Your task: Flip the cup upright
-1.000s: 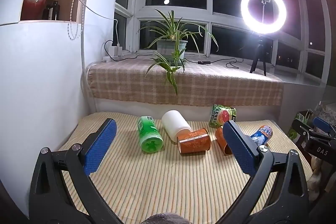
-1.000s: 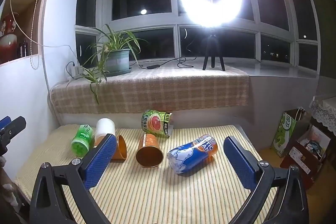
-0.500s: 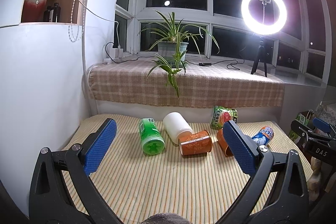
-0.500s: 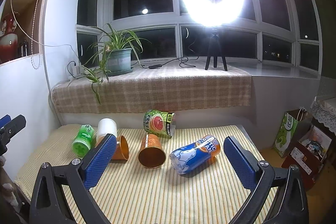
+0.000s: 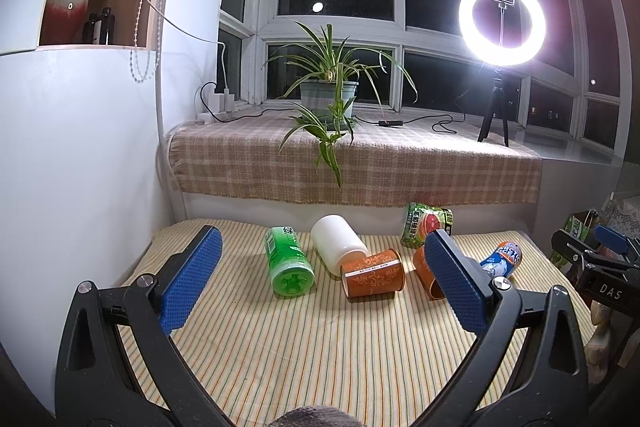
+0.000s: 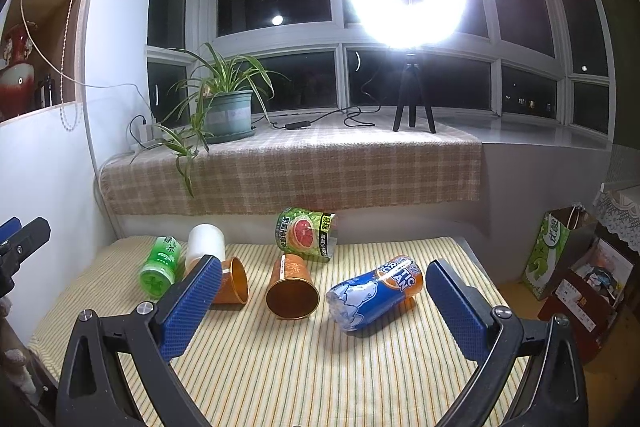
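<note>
Beyond right gripper, cup's open mouth

The green bottle lying near the tabletop's left edge carries the white Chinese characters 绿茶. The blue-and-orange cup on its side toward the right edge shows the letters "TIC", the rest unclear. "DAS" is printed in white on the right gripper. The grapefruit-print cup's characters are too small to read.
</note>
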`<state>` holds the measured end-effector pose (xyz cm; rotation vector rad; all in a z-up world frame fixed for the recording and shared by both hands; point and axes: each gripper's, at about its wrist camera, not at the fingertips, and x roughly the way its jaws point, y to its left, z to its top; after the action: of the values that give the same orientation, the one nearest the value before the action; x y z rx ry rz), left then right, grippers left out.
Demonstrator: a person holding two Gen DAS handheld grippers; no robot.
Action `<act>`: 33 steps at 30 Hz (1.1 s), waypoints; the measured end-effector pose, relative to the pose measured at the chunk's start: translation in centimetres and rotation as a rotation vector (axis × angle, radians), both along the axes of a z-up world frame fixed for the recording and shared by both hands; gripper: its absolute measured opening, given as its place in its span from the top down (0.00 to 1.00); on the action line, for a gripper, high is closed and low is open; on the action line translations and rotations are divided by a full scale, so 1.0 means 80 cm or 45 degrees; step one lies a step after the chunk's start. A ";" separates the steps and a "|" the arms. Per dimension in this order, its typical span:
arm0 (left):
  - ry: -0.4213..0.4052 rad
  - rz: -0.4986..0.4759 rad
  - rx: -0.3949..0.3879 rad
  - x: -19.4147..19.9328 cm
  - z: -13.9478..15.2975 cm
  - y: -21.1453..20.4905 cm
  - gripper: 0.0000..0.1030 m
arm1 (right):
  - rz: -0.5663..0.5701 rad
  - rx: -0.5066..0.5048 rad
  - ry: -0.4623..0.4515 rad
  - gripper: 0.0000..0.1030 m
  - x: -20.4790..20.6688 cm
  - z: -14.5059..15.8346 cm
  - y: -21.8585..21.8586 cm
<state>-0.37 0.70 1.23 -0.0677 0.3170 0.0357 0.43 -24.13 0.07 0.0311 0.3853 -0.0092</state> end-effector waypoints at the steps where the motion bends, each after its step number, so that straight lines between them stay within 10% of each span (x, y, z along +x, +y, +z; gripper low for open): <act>1: 0.000 0.000 0.000 0.001 0.000 0.001 0.00 | -0.001 -0.001 0.001 0.00 0.000 0.000 0.001; 33: 0.014 0.011 -0.001 0.005 -0.011 0.004 0.00 | 0.039 0.003 0.030 0.00 0.012 -0.011 0.011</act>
<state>0.07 1.01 0.35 -0.0699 0.3277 0.0449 1.35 -23.22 -0.83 0.0275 0.4090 0.0209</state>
